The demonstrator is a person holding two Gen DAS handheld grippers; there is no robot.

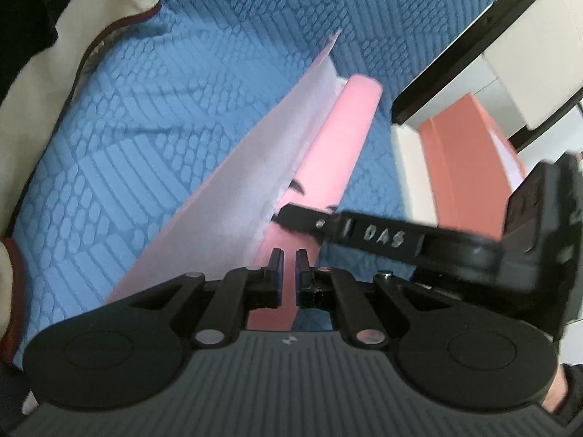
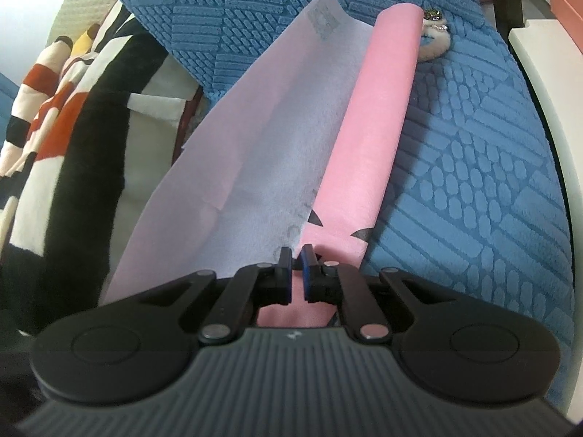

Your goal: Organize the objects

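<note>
Blue quilted bedspread underneath, textured in blocks and scales, with a striped blanket bunched off to one side. Pink cloth lying across it, partly rolled, pale underside turned up. Left gripper clamped on the cloth's near end, jaws nearly together. Right gripper likewise pinched on the near edge. Fluffy trinket just beside the far end.
</note>
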